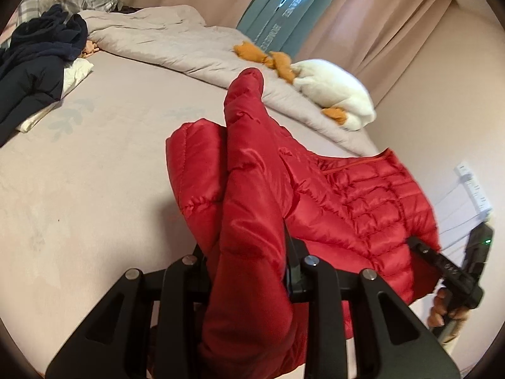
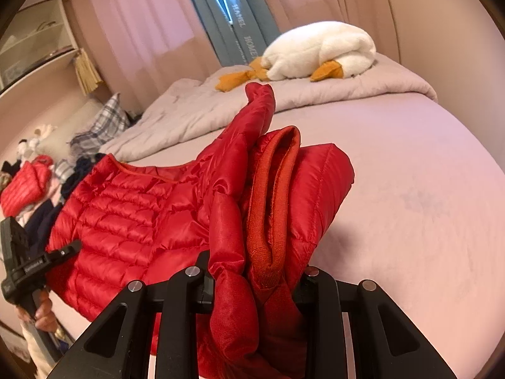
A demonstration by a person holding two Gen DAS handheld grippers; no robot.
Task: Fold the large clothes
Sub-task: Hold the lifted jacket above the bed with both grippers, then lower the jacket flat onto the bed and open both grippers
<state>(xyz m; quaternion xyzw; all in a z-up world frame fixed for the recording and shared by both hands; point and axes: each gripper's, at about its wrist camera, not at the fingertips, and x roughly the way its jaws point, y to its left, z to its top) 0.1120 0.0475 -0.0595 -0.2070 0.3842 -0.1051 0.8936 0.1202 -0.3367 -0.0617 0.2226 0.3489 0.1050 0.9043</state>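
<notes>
Jacket: glossy red quilted puffer jacket (image 1: 363, 202), channel-stitched, held up over the pale pink bed sheet (image 1: 94, 173).
Left gripper (image 1: 249, 271): black fingers pinch a smooth sleeve.
Right gripper (image 2: 255, 281): clamps bunched fabric and ribbed orange cuff (image 2: 271, 208).
Beyond: rumpled grey duvet (image 1: 164, 38), fluffy white goose plush (image 2: 318, 50).

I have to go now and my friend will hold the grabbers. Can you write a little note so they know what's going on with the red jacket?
Left gripper: shut on the red puffer jacket, a bunched part.
Right gripper: shut on the jacket too, at a bunch that shows its orange knit lining.
The jacket hangs stretched between both grippers, over the bed.
Also on the bed: a grey duvet, a white goose plush, dark clothes and another red garment near the pillows.
Done: jacket gripped at both ends.
Left: lay it flat, fold it, then likely the other clothes.
</notes>
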